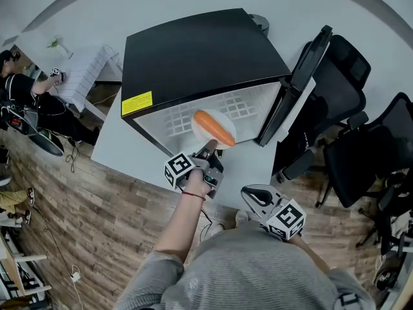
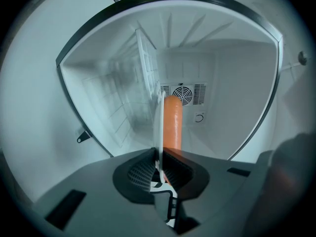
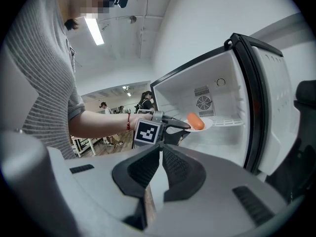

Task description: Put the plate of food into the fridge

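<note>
Right claw (image 1: pixel 253 196) hangs shut and empty; left claw (image 1: pixel 210 148), arm outstretched, grips a plate (image 1: pixel 201 133) bearing a sausage (image 1: pixel 216 126) at the open fridge (image 1: pixel 200 57). Its yellow sticker (image 1: pixel 137 103) is unreadable.

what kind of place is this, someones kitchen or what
Probably an office or lab workroom, not a home kitchen. The small black fridge stands open beside black office chairs. A person is busy at the room's edge, and the right gripper view shows more people further back.
</note>
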{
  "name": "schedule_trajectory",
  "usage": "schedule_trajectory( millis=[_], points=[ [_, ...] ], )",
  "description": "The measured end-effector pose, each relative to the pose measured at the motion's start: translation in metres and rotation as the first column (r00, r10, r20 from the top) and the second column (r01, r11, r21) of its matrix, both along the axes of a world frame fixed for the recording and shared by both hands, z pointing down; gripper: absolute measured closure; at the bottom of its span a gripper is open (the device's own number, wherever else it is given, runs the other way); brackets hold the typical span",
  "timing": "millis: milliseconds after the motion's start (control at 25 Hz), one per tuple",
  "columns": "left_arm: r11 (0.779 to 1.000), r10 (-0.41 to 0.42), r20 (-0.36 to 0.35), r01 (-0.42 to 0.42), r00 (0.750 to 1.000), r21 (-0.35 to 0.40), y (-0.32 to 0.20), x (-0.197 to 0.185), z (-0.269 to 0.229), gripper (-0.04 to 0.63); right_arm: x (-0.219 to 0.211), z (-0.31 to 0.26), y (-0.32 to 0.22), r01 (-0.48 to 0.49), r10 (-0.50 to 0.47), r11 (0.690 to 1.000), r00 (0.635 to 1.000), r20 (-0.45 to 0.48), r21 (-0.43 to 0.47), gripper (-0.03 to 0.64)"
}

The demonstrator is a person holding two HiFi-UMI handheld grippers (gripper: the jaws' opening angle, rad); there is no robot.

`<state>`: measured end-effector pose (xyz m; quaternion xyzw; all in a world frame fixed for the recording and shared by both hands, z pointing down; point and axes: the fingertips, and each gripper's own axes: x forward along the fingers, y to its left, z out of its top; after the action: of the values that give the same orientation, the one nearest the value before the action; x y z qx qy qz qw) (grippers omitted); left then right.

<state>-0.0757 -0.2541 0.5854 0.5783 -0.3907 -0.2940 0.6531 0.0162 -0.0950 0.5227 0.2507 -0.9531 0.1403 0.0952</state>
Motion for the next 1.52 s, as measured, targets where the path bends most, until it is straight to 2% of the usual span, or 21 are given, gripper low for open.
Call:
schedule_trajectory(
  millis=[1080, 1520],
  points=[
    [0.998, -0.06, -0.028, 0.06, 0.998, -0.019, -0.04, -0.011, 0.006, 0.558, 0.005, 0.002, -0.011, -0.014, 0.014, 1.0, 1.0, 0.004, -0.012, 0.598],
    [0.995, -0.094, -0.001, 0.094, 0.996, -0.035, -0.056, -0.014, 0.006, 0.558, 0.01, 0.002, -0.012, -0.015, 0.015, 1.0, 1.0, 0.003, -0.015, 0.598]
  ],
)
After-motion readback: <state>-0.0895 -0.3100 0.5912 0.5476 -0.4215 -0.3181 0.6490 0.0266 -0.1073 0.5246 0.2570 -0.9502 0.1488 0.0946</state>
